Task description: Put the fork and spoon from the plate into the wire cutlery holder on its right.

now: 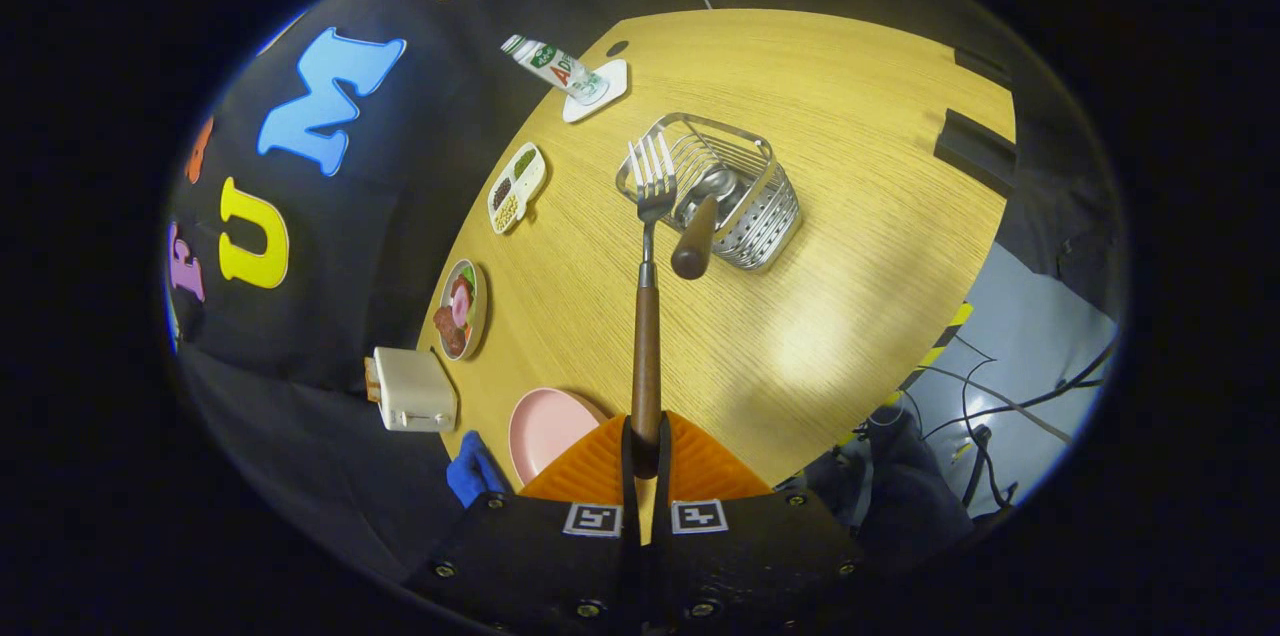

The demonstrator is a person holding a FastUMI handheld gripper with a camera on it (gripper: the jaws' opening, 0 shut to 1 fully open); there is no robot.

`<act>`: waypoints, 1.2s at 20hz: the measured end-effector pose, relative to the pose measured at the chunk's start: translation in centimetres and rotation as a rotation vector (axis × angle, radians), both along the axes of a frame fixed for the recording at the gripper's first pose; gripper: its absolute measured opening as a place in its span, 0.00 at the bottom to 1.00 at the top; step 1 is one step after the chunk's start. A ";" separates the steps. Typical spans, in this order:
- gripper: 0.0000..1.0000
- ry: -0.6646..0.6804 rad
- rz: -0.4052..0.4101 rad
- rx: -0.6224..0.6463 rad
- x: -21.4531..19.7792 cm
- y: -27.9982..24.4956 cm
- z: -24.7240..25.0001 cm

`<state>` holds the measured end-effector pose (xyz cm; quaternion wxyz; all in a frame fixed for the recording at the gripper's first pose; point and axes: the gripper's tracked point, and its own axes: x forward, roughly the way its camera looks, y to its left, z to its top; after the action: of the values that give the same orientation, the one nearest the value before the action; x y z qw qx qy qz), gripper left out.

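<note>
Clamped on the wooden handle of the fork (pixel 647 316), the tool (pixel 645 451) has both fingers (pixel 590 471) pressed against the handle's end, nearly closed. From there the fork reaches straight ahead, its tines up beside the near rim of the wire cutlery holder (pixel 745 206), which stands well ahead of the tool on the wooden surface (pixel 850 316). Inside the holder is the spoon (pixel 703 221), bowl down, its wooden handle leaning out over the rim toward the tool. Close to the left of the fingers lies the pink plate (pixel 545 431), with a blue cloth (pixel 470 471) and a small white toaster (pixel 412 388) further left. Ahead on the left sit a dish of food (pixel 460 308), a divided snack dish (pixel 515 186) and a bottle on a white coaster (pixel 600 88).
</note>
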<state>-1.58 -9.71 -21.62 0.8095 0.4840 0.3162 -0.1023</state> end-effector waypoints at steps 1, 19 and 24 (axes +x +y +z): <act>0.04 0.003 -0.003 0.014 0.1 0.1 -0.1; 0.31 -0.078 -0.064 0.113 1.9 0.0 3.2; 0.31 -0.075 -0.055 0.152 1.8 0.8 3.4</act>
<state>0.22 -8.94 -18.23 0.7786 0.5562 0.2789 -0.0820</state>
